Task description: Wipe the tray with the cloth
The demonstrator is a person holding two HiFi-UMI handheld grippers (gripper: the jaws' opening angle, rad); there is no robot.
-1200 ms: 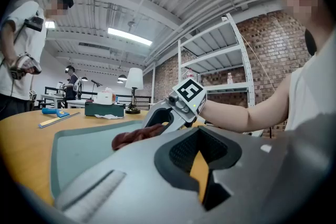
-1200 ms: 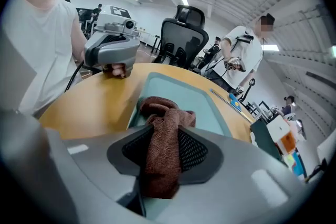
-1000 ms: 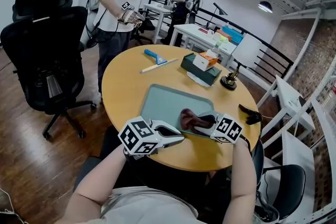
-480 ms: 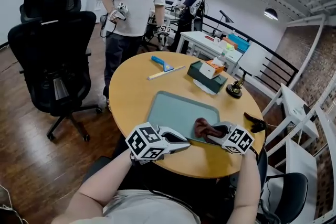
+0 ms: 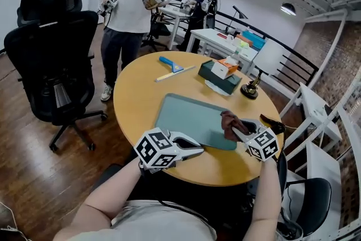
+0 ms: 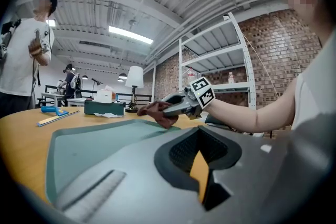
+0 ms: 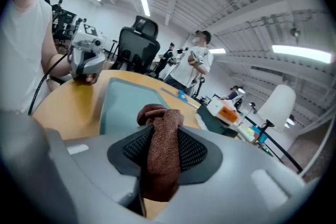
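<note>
A grey-green tray (image 5: 180,115) lies on the round wooden table (image 5: 135,99). My right gripper (image 5: 240,126) holds a brown cloth (image 5: 229,121) against the tray's right edge, its jaws closing slightly on it. In the right gripper view the cloth (image 7: 160,149) is bunched between the pads and hangs over the tray (image 7: 123,105). My left gripper (image 5: 198,149) lies at the tray's near edge with its jaws together. I cannot tell whether they pinch the rim. The left gripper view shows the tray (image 6: 94,149) and, beyond it, the cloth (image 6: 157,111).
Behind the tray lie a blue-handled squeegee (image 5: 169,64), a dark green tissue box (image 5: 221,75) and a small desk ornament (image 5: 249,89). A person (image 5: 132,14) stands at the table's far side. A black office chair (image 5: 53,59) stands to the left.
My right gripper has dragged the cloth from the tray's near middle to its right edge. The left gripper has stayed at the near edge. The standing person has shifted.
</note>
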